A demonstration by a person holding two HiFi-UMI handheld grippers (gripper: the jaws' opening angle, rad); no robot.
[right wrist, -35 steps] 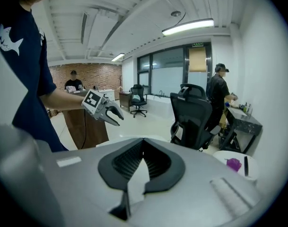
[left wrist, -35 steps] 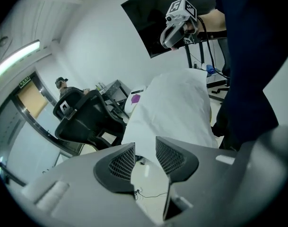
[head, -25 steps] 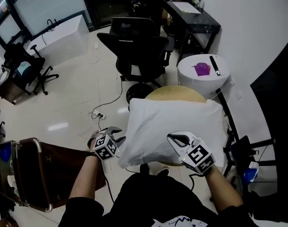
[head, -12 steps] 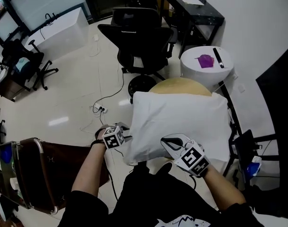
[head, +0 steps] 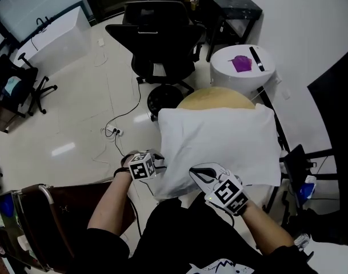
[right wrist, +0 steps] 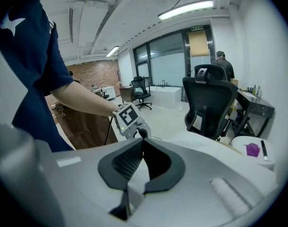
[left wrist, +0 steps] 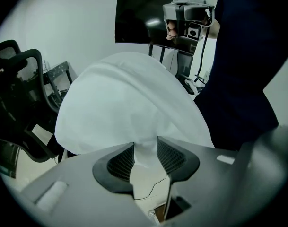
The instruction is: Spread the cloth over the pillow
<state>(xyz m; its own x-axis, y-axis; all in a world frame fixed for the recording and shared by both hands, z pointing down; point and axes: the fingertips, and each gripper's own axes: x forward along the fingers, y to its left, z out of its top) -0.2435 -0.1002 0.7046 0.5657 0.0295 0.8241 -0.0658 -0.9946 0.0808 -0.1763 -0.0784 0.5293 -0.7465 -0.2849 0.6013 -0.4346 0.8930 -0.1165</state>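
The white cloth (head: 219, 144) lies in the centre of the head view, over the pillow on a round tan tabletop (head: 211, 98). The pillow is covered and I cannot separate it from the cloth. The cloth looks thin, light and very soft, so it is best taken at a corner or along the near hem. The left tongs (head: 160, 164), at its lower left corner, are spread and have just been opening; a gathered fold stands between them, seemingly not squeezed. The right tongs (head: 195, 172), at the near edge, are pressed together; whether they nip a thin edge I cannot tell. No brand is readable: only square markers on the cubes (head: 142, 166), a cut-off white print on the dark shirt (head: 208, 266), and a green ceiling sign (right wrist: 196, 28) too small to read.
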